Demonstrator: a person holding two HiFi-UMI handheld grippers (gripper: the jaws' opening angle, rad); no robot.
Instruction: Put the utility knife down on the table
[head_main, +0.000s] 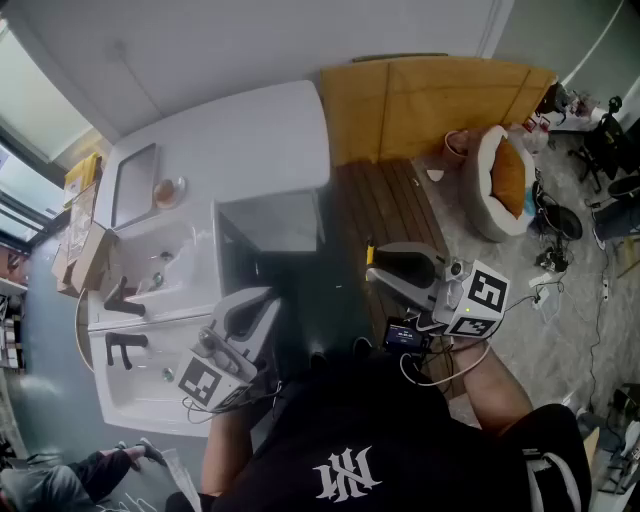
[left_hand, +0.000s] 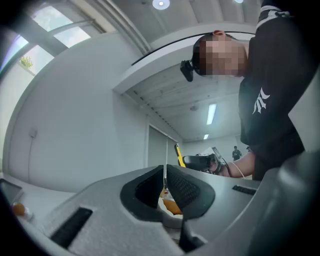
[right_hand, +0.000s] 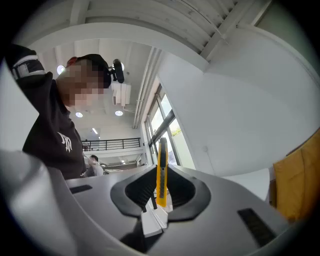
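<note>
Knife (right_hand: 161, 167) gripped upright between right gripper (head_main: 378, 266) fingers (right_hand: 139, 187), protruding past their tips, not yet on the counter (head_main: 250, 140); left gripper (left_hand: 165, 176) fingers (left_hand: 186, 187) pressed together, empty; best to lower until knife rests flat on counter below the fingers, then part them slowly.

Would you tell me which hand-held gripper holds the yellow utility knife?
The right hand-held gripper: its jaws clamp the upright utility knife; the left hand-held gripper is shut, empty.
</note>
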